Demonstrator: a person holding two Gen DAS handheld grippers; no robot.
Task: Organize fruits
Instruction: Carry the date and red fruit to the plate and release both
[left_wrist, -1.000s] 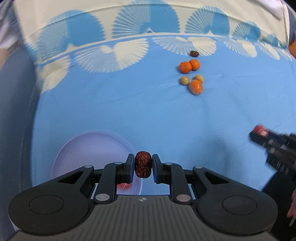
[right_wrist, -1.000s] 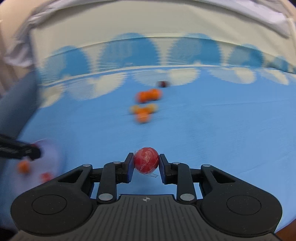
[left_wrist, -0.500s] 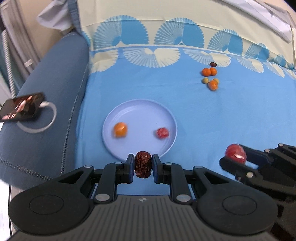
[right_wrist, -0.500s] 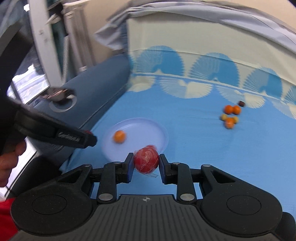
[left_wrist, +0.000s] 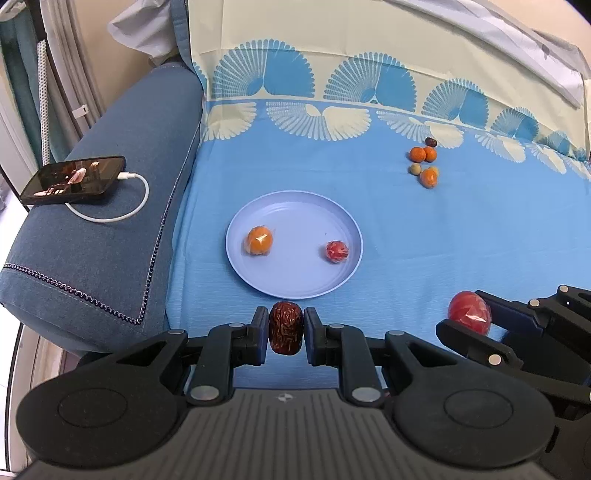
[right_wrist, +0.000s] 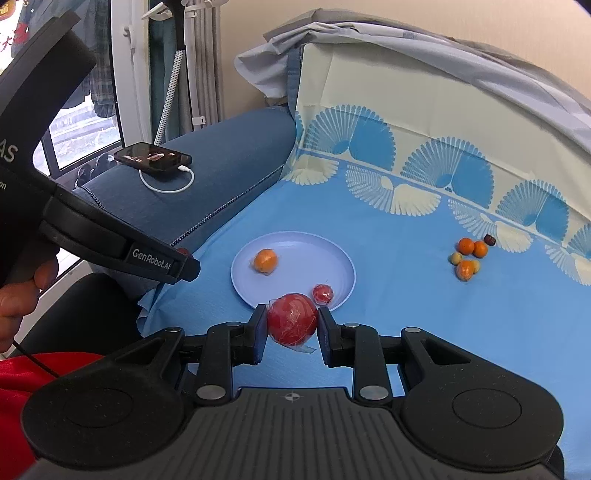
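The left claw (left_wrist: 286, 328) pinches a wrinkled date (left_wrist: 286, 327); the right claw (right_wrist: 291, 325) pinches a wrapped red fruit (right_wrist: 291, 324), partly hiding the plate (right_wrist: 295, 247) rim beyond.

In the left wrist view, the right gripper (left_wrist: 476, 325) is cut off by the right edge, and its near finger hides the lower part of the red fruit (left_wrist: 470, 312). In the right wrist view, the left gripper (right_wrist: 184, 264) conceals its load almost entirely. The small far fruits (left_wrist: 424, 162) are too small to identify.
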